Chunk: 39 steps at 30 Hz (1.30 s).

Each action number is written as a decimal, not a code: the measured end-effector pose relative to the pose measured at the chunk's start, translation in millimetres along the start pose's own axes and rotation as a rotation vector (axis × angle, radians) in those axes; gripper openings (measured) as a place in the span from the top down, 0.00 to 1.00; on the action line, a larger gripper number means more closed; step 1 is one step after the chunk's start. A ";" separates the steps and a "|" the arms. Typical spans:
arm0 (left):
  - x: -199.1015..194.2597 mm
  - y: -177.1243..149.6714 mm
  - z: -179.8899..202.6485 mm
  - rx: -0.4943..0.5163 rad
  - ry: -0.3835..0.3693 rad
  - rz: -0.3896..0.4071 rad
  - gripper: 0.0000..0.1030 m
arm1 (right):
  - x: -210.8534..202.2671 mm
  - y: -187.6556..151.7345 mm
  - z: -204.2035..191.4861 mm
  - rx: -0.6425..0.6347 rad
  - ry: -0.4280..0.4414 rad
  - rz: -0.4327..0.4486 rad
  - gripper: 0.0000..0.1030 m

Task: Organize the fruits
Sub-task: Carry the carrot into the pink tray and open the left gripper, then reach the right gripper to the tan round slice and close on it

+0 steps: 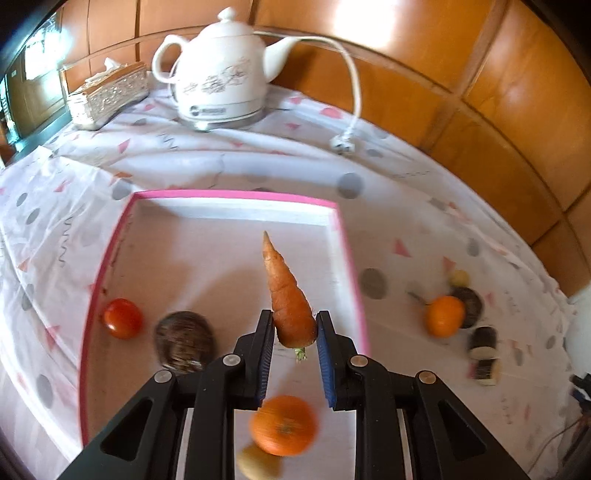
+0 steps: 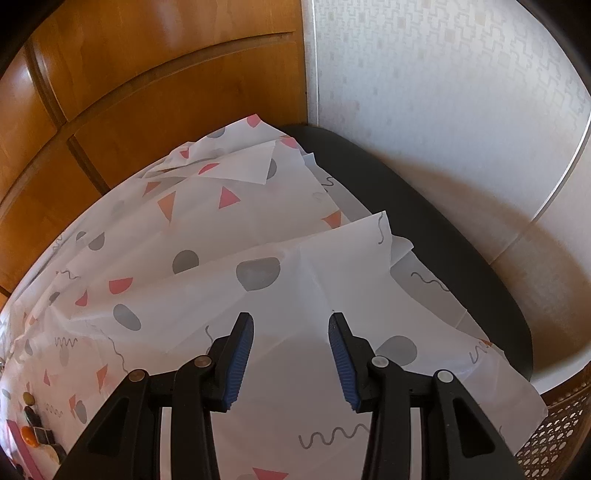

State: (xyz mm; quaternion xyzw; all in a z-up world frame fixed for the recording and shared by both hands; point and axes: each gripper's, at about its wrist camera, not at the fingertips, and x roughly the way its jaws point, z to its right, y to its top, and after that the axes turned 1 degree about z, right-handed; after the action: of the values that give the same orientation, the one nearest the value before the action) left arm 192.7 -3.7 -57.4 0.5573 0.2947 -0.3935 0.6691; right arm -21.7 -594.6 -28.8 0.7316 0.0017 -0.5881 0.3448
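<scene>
Bright daylight throughout; strong glare on the wood panelling (image 1: 369, 22) behind the kettle (image 1: 221, 70). Soft shadows under both views' fingers. Heavy fisheye bending, dark vignetted corners. Motion blur on the near orange (image 1: 283, 424).

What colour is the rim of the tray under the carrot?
Pink; the tray rim shows best in the left wrist view.

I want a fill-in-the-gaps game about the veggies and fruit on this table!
1. The left gripper is shut on the pointed orange ____.
2. The round red tomato lies inside the flat white tray with the ____ rim.
3. The right gripper is ____, with only the patterned tablecloth below it.
4. The white ceramic ____ stands behind the tray.

Missing words: carrot; pink; open; kettle
</scene>
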 end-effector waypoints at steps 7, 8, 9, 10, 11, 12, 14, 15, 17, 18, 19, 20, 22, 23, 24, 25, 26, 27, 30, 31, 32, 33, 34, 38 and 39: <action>0.2 -5.7 -4.8 0.020 0.040 0.010 0.77 | -0.8 -2.1 -3.5 -0.021 -0.014 0.003 0.58; -1.8 -7.5 -4.1 0.021 0.041 0.012 0.76 | -0.5 -2.0 -3.7 -0.023 -0.017 0.002 0.58; -4.0 -9.6 -4.8 0.019 0.043 0.016 0.75 | 0.0 -2.0 -4.0 -0.025 -0.016 0.000 0.58; -6.3 -10.9 -5.9 0.016 0.042 0.018 0.73 | 0.7 -2.1 -4.7 -0.027 -0.016 -0.002 0.58; -9.3 -12.7 -7.0 0.008 0.043 0.023 0.70 | 0.9 -2.4 -5.4 -0.030 -0.016 -0.004 0.58; -13.3 -15.0 -8.2 0.001 0.047 0.029 0.68 | 1.2 -2.6 -6.3 -0.035 -0.015 -0.006 0.58; -19.6 -18.4 -9.4 -0.013 0.054 0.039 0.59 | 1.7 -3.2 -8.9 -0.047 -0.010 -0.009 0.58; -25.1 -21.9 -10.7 -0.019 0.055 0.048 0.59 | 1.9 -3.6 -10.7 -0.055 -0.002 -0.011 0.58; -34.5 -27.6 -10.1 -0.005 0.064 0.070 0.58 | 1.9 -5.1 -15.9 -0.076 0.023 -0.016 0.58; -39.1 -30.1 -9.7 0.005 0.068 0.083 0.58 | 1.5 -6.0 -19.3 -0.091 0.032 -0.016 0.58; -43.4 -32.3 -9.7 0.011 0.069 0.093 0.57 | 0.7 -7.2 -24.1 -0.115 0.038 -0.012 0.58; -47.4 -34.2 -9.9 0.016 0.069 0.101 0.56 | 0.3 -7.9 -27.0 -0.129 0.041 -0.010 0.58; -56.8 -38.9 -9.8 0.030 0.068 0.122 0.55 | -0.5 -10.6 -34.5 -0.166 0.059 -0.010 0.58; -60.7 -41.3 -9.6 0.038 0.070 0.132 0.54 | -0.8 -11.9 -37.7 -0.180 0.068 -0.010 0.58; -65.7 -44.6 -8.8 0.050 0.070 0.144 0.54 | -1.3 -13.3 -41.6 -0.197 0.079 -0.010 0.58; -69.0 -46.7 -7.8 0.058 0.069 0.150 0.53 | -1.8 -15.3 -47.0 -0.223 0.098 -0.011 0.58; -72.0 -48.9 -7.4 0.066 0.068 0.156 0.53 | -2.1 -16.5 -50.6 -0.238 0.110 -0.012 0.58; -76.5 -52.5 -6.8 0.078 0.069 0.166 0.53 | -2.9 -18.4 -55.7 -0.261 0.130 -0.013 0.58; -85.0 -59.7 -5.4 0.104 0.071 0.185 0.53 | -9.9 -27.9 -76.2 -0.355 0.213 -0.004 0.58; -87.2 -61.5 -5.4 0.108 0.069 0.187 0.53 | -11.9 -31.2 -81.5 -0.383 0.228 -0.001 0.58; -89.3 -63.3 -5.4 0.111 0.068 0.191 0.53 | -14.1 -34.6 -87.3 -0.412 0.242 0.003 0.58; -91.4 -65.2 -5.6 0.115 0.067 0.194 0.52 | -16.3 -38.0 -93.0 -0.442 0.260 0.006 0.58; -93.8 -67.7 -6.0 0.119 0.066 0.197 0.52 | -19.5 -42.7 -100.1 -0.479 0.285 0.010 0.58; -100.1 -74.8 -9.0 0.128 0.070 0.203 0.52 | -27.4 -55.6 -117.9 -0.574 0.349 0.018 0.58; -101.3 -76.2 -9.9 0.129 0.072 0.205 0.52 | -29.1 -59.5 -122.3 -0.596 0.363 0.019 0.59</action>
State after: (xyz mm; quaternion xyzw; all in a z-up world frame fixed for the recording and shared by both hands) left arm 75.6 20.8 -14.2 0.6400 0.2340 -0.3210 0.6577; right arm 50.1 -475.6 -25.0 0.6915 0.2278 -0.4189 0.5426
